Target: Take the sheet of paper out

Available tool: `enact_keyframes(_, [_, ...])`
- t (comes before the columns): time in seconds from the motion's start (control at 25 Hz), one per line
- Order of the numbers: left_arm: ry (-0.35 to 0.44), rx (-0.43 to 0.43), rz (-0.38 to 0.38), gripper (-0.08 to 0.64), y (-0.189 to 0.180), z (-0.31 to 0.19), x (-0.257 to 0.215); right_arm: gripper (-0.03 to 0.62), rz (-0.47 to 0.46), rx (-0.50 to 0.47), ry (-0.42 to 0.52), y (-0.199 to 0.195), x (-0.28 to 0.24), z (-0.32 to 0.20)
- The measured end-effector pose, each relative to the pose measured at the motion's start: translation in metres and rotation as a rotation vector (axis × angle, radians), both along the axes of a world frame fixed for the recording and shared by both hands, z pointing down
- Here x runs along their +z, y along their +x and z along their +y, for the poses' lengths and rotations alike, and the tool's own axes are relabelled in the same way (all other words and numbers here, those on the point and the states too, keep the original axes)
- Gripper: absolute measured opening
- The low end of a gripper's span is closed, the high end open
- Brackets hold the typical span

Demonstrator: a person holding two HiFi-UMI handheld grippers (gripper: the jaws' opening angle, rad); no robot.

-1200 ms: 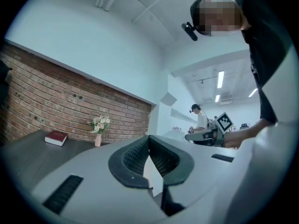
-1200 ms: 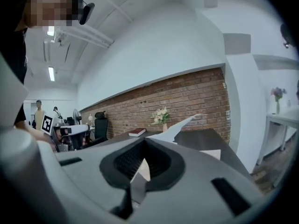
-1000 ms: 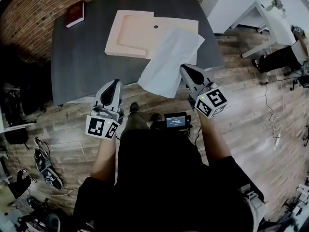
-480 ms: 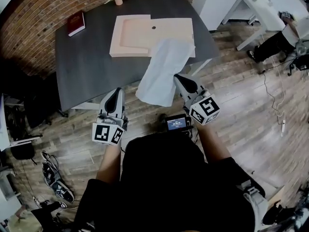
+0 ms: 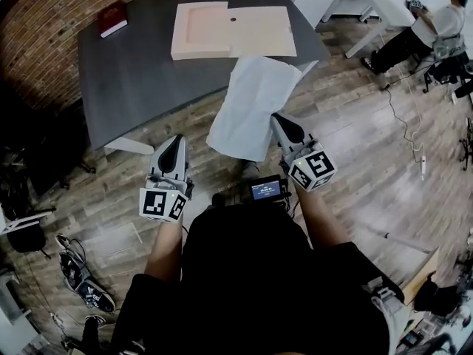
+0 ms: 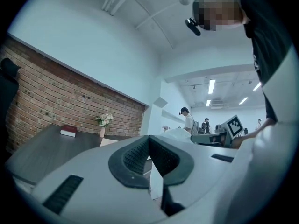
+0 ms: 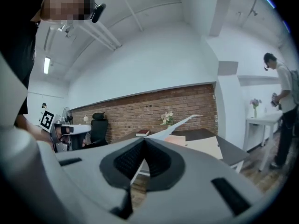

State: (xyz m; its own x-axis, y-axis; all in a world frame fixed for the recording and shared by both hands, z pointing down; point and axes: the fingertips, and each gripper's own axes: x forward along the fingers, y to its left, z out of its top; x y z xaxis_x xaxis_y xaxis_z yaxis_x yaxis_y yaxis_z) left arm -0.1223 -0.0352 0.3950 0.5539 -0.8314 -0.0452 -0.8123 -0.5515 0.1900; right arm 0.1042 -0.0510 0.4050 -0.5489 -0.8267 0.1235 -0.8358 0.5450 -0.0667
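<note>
The sheet (image 5: 251, 109) is out of the box (image 5: 233, 32) and in the air. Its near end is pinched in the right hand-held gripper (image 5: 279, 120), and its far end reaches toward the near edge of the desk (image 5: 133, 72). Most of it hangs over the floor (image 5: 355, 146). In the right gripper view the sheet (image 7: 180, 124) runs edge-on from the closed jaws and rises to a free tip above the desk top, so it looks clear of both desk and box. The grip is on one short stretch of the edge, and nothing else supports the sheet.

The left hand-held gripper (image 5: 174, 140) is level beside the right one, well apart from the sheet. Its jaws are together with nothing between them.

The box lies open and flat on the desk, with a book (image 5: 112, 18) near the far corner. Neither is in the way.

I judge the taking-out as good as done. What is left is to carry the sheet without spoiling it.

- **Grip:** Keep the right jaws firmly closed, because a thin sheet slips easily from a small grip.
- **Pace:** Move slowly and smoothly so that air does not fold or flap the free end.
- **Angle:** Hold the wrist steady, so the sheet does not twist at the pinch and crease there.
- **Clearance:** Keep the far tip above the desk edge.
- **Support:** If the sheet sags, the left jaws could take the opposite edge.
</note>
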Motion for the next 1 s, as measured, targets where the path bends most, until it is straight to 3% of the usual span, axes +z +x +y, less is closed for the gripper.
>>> enact_keyframes(0.28, [-0.028, 0.031, 0.013, -0.005, -0.017, 0.062, 0.017, 0.002, -0.007, 0.050, -0.027, -0.013, 0.010, 0.076])
enact_keyframes(0.64, [-0.019, 0.038, -0.014, -0.005, -0.001, 0.116, 0.015, 0.002, -0.053, 0.017, -0.013, -0.009, 0.012, 0.127])
enact_keyframes(1.0, [-0.006, 0.031, -0.005, -0.005, 0.051, 0.167, -0.002, 0.002, -0.063, 0.014, 0.020, 0.046, 0.014, 0.195])
